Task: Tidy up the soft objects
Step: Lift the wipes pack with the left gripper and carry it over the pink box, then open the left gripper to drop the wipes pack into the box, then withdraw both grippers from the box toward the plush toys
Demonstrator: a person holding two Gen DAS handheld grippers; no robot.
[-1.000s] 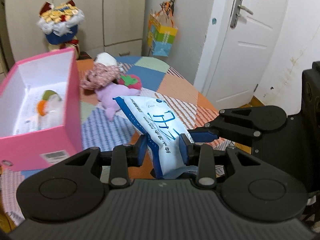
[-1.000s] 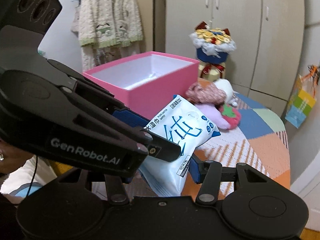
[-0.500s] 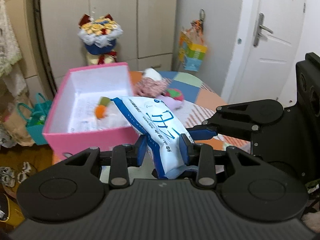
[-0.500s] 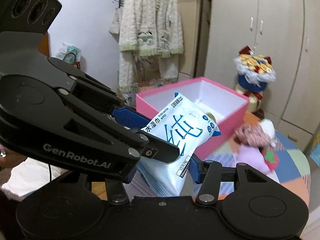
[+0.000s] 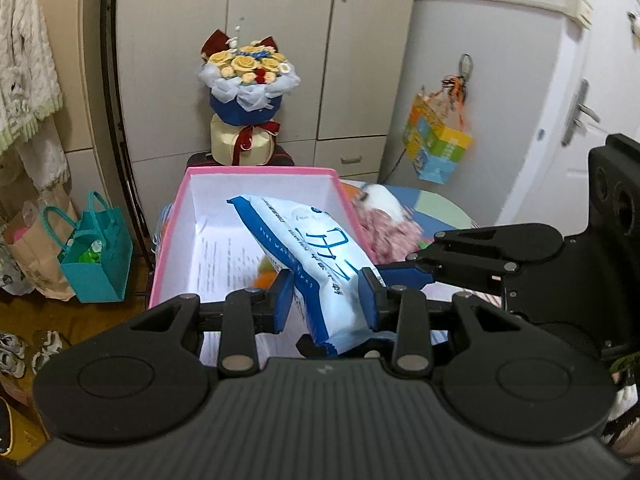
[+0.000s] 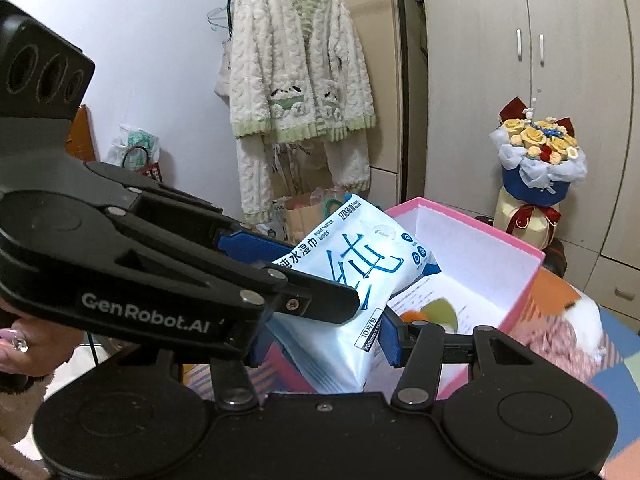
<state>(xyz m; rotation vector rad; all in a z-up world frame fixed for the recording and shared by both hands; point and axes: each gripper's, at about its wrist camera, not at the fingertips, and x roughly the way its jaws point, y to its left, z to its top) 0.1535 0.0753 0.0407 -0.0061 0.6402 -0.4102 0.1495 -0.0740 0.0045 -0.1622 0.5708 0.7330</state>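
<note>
A white and blue pack of wet wipes is held over the open pink box. My left gripper is shut on the pack's lower end. My right gripper is shut on the same pack from the other side, and the two grippers cross each other. The pink box holds a printed sheet and a small orange and green soft toy. A pink patterned plush with a white head lies on the table right of the box.
The table has a patchwork cloth. A flower bouquet stands behind the box by the cupboards. Teal and paper bags sit on the floor at left. A white cardigan hangs on the wall.
Both grippers have carried the wipes pack leftward from over the table to above the open pink box. Both stay shut on it.
</note>
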